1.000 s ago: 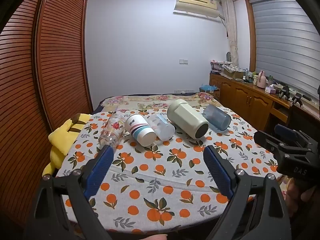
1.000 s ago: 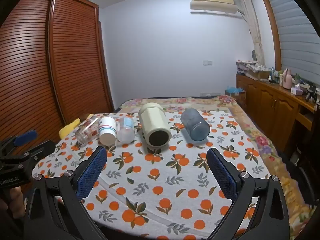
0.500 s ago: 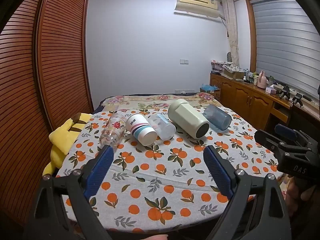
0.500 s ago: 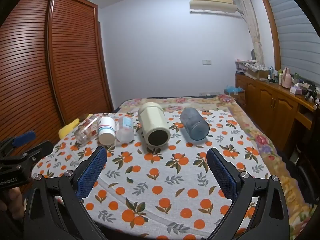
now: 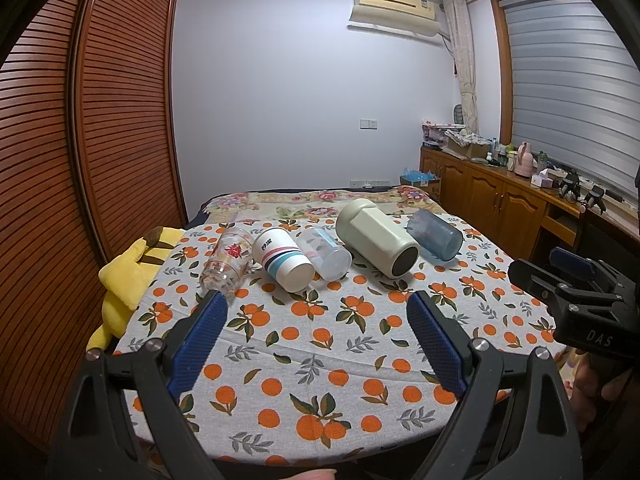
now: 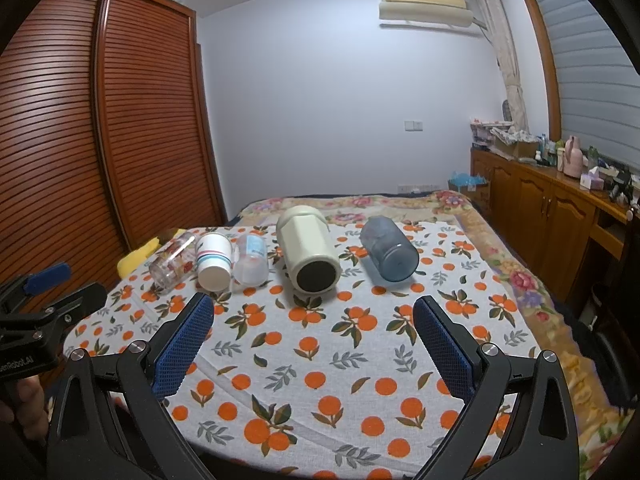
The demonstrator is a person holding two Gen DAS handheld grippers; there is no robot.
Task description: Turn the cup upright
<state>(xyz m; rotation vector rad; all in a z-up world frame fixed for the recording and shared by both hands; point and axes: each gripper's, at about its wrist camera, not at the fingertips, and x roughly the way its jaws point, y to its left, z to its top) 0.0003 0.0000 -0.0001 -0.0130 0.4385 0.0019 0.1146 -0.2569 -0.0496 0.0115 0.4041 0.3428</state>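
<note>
Orange-patterned surface [image 5: 320,352] is seen with five cups lying on their sides, well ahead of both grippers' wide-apart, empty fingers [image 6: 182,346]. Approach is judged in hand; next, one cup, perhaps the blue cup [image 6: 389,249], must be reached.

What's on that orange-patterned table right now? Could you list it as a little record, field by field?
surface: table with orange-print cloth
cups lying on their sides, left to right: clear printed glass; white striped paper cup; clear plastic cup; cream tumbler; blue translucent cup
upright cups: none
left gripper: open, holding nothing
right gripper: open, holding nothing
beside table: yellow plush toy
</note>
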